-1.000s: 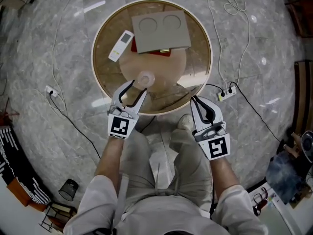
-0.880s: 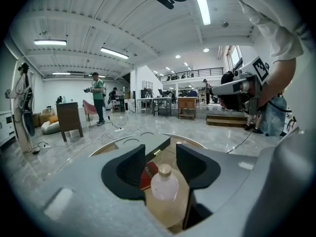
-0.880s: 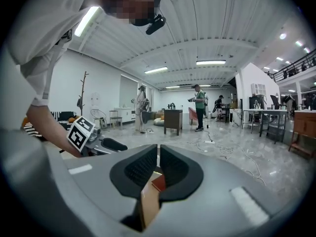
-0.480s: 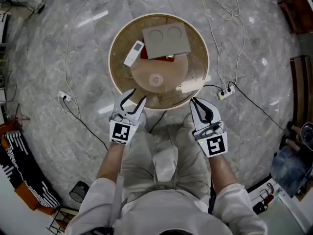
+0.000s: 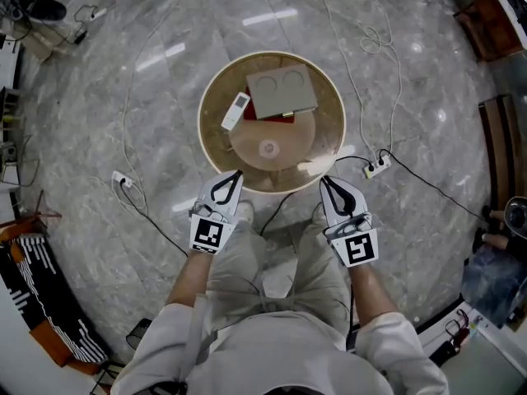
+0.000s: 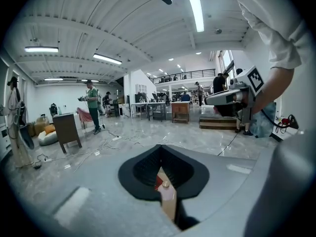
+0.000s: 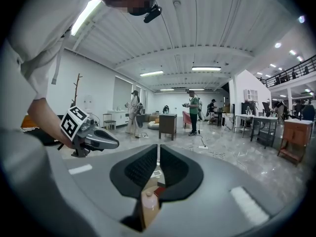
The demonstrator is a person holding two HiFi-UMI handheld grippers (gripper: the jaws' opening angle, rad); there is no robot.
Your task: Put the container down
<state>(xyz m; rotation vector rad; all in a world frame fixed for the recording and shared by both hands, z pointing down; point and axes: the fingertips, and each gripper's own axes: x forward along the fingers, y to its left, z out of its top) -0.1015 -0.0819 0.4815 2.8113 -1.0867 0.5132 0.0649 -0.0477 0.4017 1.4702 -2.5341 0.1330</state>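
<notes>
With the container set on the table at twelve o'clock, the left gripper just closed empty and the right gripper shut on nothing, only backing away seemingly remained.

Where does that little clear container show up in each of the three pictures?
Head view: container on the round table, near side.
Left gripper view: container low centre, in the slit beneath the jaws.
Right gripper view: container low centre, same slit.
Shared landmark: red item nearby.

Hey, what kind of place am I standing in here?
Probably a big open lab or workshop hall: a polished stone floor with a power strip and trailing leads, workbenches at the back, and a railed mezzanine above.
</notes>
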